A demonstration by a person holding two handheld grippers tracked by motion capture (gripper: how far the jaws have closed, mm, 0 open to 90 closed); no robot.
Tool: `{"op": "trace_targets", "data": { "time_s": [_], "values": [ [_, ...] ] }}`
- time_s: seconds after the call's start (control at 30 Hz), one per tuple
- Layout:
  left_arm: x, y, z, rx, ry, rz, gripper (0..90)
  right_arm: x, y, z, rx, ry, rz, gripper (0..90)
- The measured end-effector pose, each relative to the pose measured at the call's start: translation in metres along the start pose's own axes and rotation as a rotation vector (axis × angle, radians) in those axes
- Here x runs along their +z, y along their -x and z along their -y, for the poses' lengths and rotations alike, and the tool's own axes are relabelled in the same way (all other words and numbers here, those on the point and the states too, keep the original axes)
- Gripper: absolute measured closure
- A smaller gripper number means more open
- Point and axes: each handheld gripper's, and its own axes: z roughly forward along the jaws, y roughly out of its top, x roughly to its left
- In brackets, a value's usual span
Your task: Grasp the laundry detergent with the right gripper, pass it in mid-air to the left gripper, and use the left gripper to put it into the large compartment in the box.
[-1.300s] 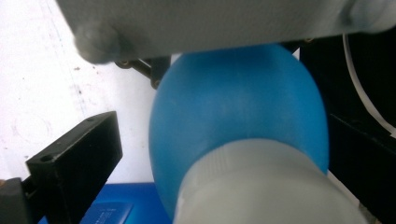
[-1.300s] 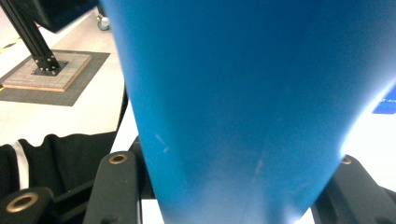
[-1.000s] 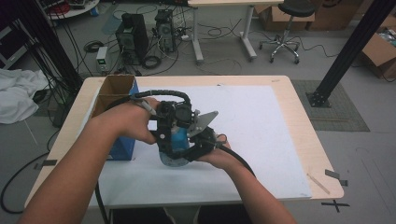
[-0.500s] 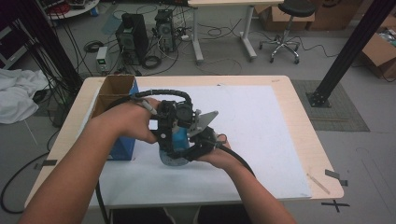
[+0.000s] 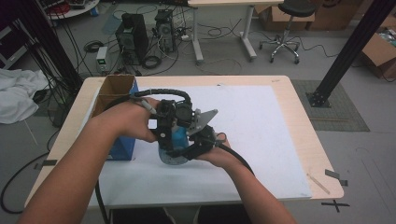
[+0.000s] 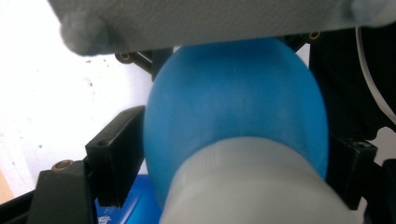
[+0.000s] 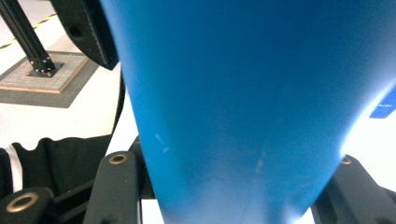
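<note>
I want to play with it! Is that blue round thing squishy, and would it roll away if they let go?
Probably squishy: the blue round thing looks like a smooth rubbery bulb, bulging between the left gripper jaws. It likely weighs little, since the two grippers hold it up. Its rounded body could roll on the white table cover, though its pale neck might stop it.

A wooden table (image 5: 303, 135) stands on a grey floor (image 5: 364, 154). Behind the table are two computers (image 5: 132, 35), a stool (image 5: 285, 28), and cardboard boxes (image 5: 380, 53).
</note>
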Motion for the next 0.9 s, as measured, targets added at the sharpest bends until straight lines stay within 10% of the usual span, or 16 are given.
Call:
{"op": "trace_targets", "data": {
  "time_s": [0.9],
  "values": [
    [-0.0021,0.0031,-0.0011,-0.001,-0.018,-0.023,37.2,0.0025,0.0001,-0.0023,-0.001,0.013,0.004,46.3]
  ]
}}
